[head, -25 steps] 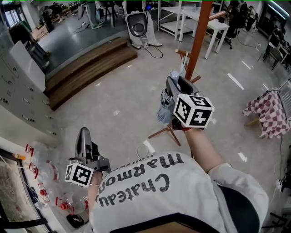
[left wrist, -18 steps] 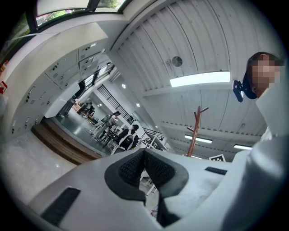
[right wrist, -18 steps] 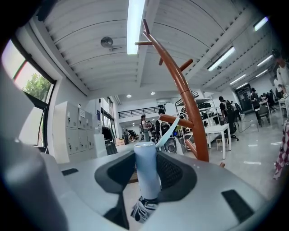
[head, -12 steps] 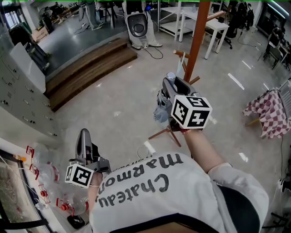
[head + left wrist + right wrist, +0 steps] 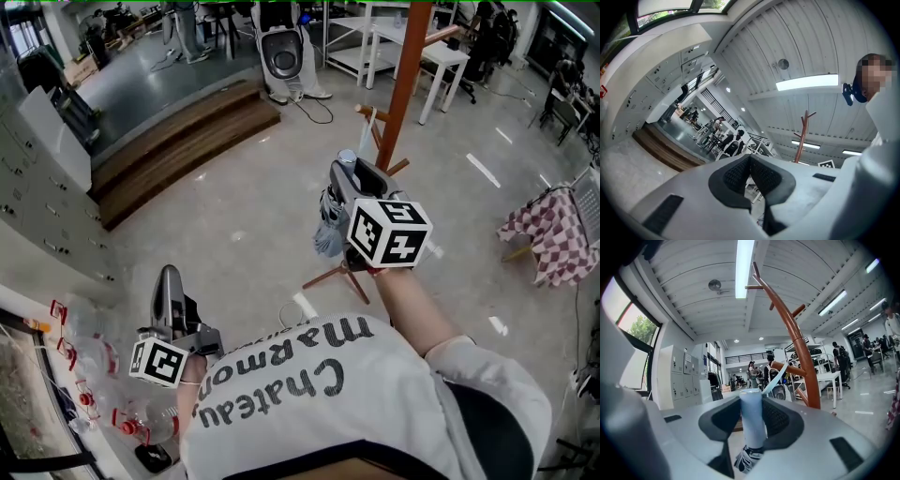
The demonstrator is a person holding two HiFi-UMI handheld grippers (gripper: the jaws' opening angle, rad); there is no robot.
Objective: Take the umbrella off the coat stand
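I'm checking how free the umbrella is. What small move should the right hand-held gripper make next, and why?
Probably a short lift away from the pole, to slide the strap off the peg. The right hand-held gripper is shut on the umbrella by its handle, but the strap looks looped over that coat stand peg.

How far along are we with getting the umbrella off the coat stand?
Done: the right hand-held gripper is clamped on the umbrella by its pale blue handle. In hand: the umbrella hangs beside the coat stand, its strap apparently looped over a low peg. Left: lift the strap clear of the peg and carry the umbrella away. The left hand-held gripper is shut and empty.
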